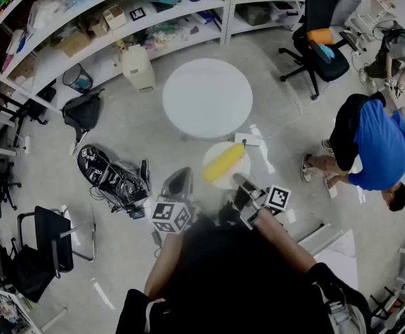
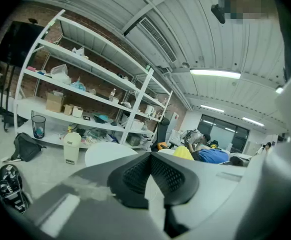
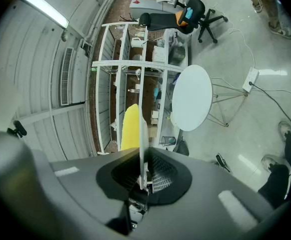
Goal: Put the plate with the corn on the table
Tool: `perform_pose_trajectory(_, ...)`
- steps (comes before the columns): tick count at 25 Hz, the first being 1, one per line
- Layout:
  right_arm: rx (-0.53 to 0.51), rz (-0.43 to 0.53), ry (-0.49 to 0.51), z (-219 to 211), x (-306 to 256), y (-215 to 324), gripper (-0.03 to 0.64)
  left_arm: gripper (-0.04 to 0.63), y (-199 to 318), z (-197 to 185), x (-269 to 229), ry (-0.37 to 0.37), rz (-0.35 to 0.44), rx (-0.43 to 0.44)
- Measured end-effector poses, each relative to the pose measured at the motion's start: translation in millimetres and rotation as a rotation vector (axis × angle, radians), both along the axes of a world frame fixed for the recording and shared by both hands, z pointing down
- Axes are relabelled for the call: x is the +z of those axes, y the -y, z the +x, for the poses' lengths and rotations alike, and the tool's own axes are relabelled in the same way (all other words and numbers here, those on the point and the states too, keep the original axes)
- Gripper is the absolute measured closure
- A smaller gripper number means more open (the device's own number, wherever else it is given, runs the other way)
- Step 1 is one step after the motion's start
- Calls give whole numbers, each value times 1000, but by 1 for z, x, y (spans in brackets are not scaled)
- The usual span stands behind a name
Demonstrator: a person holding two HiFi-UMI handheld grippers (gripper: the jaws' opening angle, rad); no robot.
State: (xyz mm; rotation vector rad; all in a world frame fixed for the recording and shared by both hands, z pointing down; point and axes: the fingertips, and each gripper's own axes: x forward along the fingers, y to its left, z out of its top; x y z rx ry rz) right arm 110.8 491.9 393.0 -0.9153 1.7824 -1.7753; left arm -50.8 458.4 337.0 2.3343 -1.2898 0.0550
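My right tool (image 3: 142, 178) is clamped on the near rim of the stiff, light white plate (image 1: 223, 181), which hangs just short of the round desk (image 1: 207, 97), and its loose corn (image 1: 224, 163) would probably roll if tilted; my left tool (image 2: 148, 173) is closed and empty.

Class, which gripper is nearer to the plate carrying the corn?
Right. The right gripper clamps the plate by its edge with its fingers; the left gripper hangs to the plate's left in the head view, not touching it.
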Motion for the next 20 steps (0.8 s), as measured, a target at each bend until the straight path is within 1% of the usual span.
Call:
perform_pose_trajectory(5,-2,12,2,0,0,2,583,592,1,1,2,1,-4,2)
perform_pose_trajectory(20,-2,-4,7,21,2,12,580,592,11,21,-1,11,-3,2)
